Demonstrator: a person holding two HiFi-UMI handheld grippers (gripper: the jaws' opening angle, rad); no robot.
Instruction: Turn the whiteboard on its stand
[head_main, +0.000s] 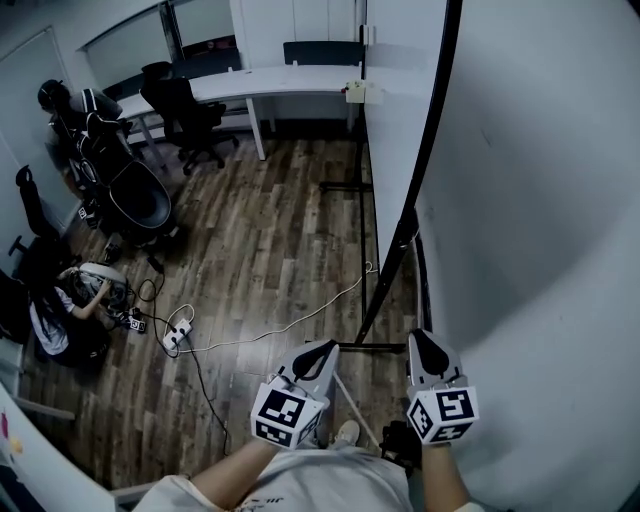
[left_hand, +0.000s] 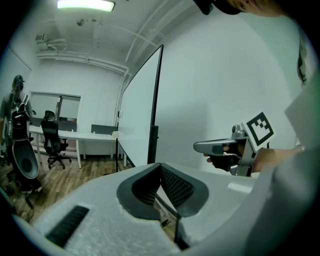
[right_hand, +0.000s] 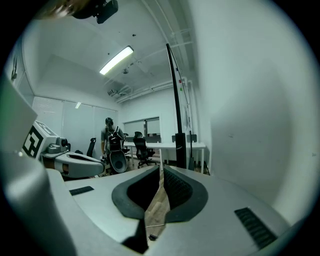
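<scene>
The whiteboard (head_main: 540, 200) is a large white panel that fills the right side of the head view. Its black frame edge (head_main: 432, 120) runs down to a black stand (head_main: 385, 285) on the wood floor. My right gripper (head_main: 426, 342) is shut and empty, its tip close to the board's lower face. My left gripper (head_main: 324, 352) is also shut with nothing in it, just left of the stand's foot. In the left gripper view the jaws (left_hand: 160, 166) meet, and the board's edge (left_hand: 157, 100) stands ahead. In the right gripper view the jaws (right_hand: 161, 170) are together beside the board (right_hand: 250, 110).
A second white panel (head_main: 395, 110) stands behind the board. A white desk (head_main: 270, 85) and office chairs (head_main: 190, 115) are at the back. A person with a backpack (head_main: 75, 130) is at the left. A cable (head_main: 290, 325) and a power strip (head_main: 177, 335) lie on the floor.
</scene>
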